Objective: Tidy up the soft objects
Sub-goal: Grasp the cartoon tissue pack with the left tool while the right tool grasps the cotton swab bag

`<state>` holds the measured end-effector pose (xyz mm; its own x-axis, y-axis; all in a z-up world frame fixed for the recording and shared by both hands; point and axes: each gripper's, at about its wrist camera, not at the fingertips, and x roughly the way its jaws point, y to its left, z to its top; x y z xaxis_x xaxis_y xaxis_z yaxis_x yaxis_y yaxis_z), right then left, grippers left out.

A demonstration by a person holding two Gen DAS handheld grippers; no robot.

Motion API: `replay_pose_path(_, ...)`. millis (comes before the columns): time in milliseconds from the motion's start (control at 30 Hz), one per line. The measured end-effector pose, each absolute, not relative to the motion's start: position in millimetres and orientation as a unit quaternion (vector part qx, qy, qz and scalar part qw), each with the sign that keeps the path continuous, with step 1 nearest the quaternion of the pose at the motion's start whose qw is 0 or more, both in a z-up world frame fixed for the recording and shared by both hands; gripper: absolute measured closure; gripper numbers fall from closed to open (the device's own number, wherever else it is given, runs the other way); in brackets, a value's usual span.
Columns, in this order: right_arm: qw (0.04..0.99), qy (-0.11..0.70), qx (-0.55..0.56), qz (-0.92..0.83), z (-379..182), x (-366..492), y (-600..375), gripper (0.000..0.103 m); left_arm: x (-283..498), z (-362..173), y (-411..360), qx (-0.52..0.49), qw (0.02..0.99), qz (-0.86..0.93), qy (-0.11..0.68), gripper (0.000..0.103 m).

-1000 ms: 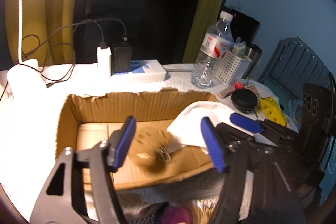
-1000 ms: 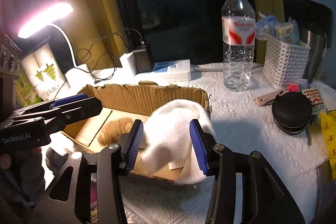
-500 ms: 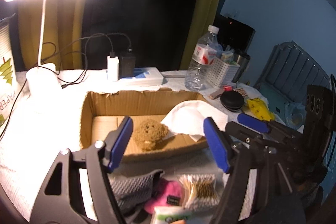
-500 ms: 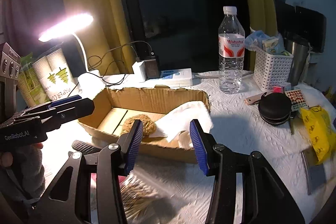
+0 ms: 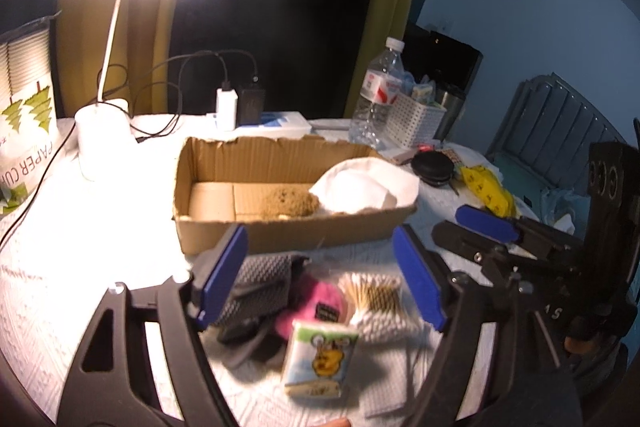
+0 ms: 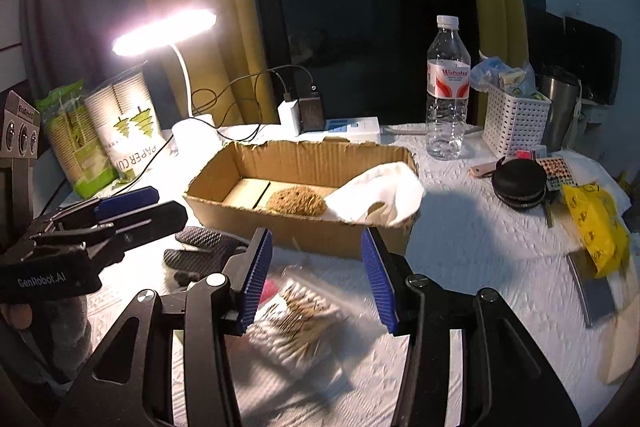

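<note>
White-covered table (image 6: 460,227): cardboard box (image 6: 320,163) holds brown sponge (image 6: 296,201) and white cloth (image 6: 376,193), draped over its rim. Left gripper (image 5: 320,267) opening, empty; right gripper (image 6: 316,271) apart, empty.

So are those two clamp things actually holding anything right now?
No, nothing is held. The left hand-held gripper is opening over the table items, and the right hand-held gripper stands open and empty.

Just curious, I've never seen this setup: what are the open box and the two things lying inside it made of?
The box looks like plain brown corrugated cardboard, matte, with ragged torn top edges. The round brown lump seems a coarse, fuzzy fibre or sponge; the texture is hard to tell. The white piece looks like soft cloth, since it drapes over the rim.
</note>
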<state>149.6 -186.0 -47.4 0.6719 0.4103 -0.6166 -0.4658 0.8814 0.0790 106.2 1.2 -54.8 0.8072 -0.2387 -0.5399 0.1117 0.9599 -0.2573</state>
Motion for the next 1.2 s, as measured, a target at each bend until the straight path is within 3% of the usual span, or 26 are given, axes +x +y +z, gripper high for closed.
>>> replay_pose_path(133, 0.912, 0.33, -0.044, 0.239, -50.3, 139.5, -183.4, 0.052, 96.3, -59.0, 2.3, -0.103, 0.945, -0.09, 0.298, 0.027)
replay_pose_path(233, 0.911, 0.334, -0.047, 0.239, -54.2, 135.1, -181.3, 0.041, 90.8, -64.5, 4.4, -0.104, 0.944, -0.085, 0.3, 0.027)
replay_pose_path(933, 0.873, 0.423, -0.001, 0.243, -125.3, 153.1, -177.1, 0.041, 75.2, -123.8, 9.5, -0.099, 0.924, -0.068, 0.362, 0.026)
replay_pose_path(1200, 0.86, 0.437, 0.019, 0.262, -132.3, 162.1, -175.0, 0.035, 79.8, -130.9, -5.5, -0.071, 0.919, -0.079, 0.379, 0.026)
